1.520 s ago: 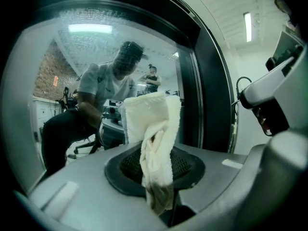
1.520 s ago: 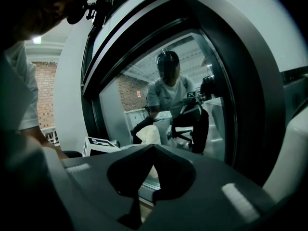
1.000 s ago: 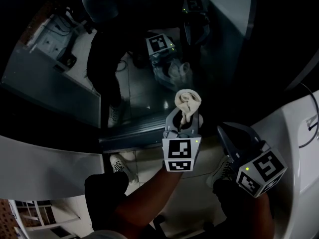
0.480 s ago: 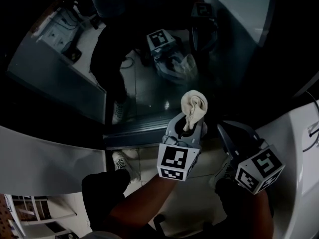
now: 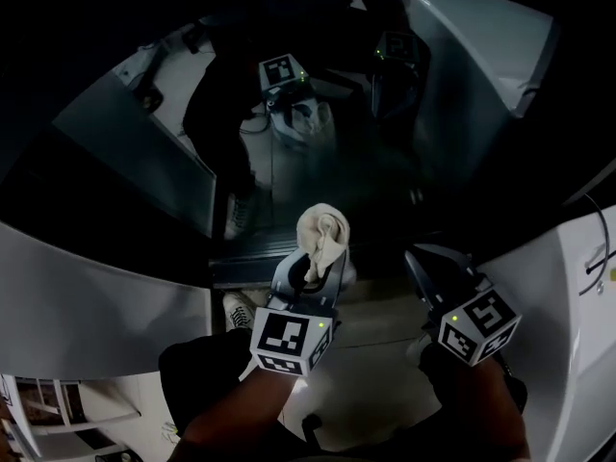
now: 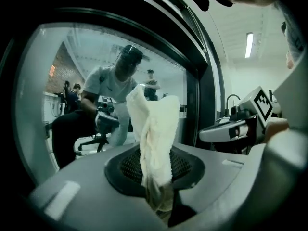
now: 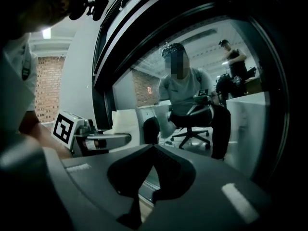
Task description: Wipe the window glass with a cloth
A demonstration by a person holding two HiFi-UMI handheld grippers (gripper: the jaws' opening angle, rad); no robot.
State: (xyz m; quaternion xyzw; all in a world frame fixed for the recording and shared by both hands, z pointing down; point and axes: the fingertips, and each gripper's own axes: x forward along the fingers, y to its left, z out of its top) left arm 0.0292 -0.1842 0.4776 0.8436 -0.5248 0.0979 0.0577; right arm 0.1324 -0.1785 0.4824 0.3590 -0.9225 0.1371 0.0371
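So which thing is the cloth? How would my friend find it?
Find the big dark window glass. Near its bottom edge, the left hand-held gripper pinches the cloth. It is the only pale, crumpled, soft thing; the right hand-held gripper beside it holds nothing.

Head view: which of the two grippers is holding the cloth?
The left gripper: its jaws are clamped on the cream cloth, which bunches up beyond them. The right gripper beside it holds nothing, with its jaws together.
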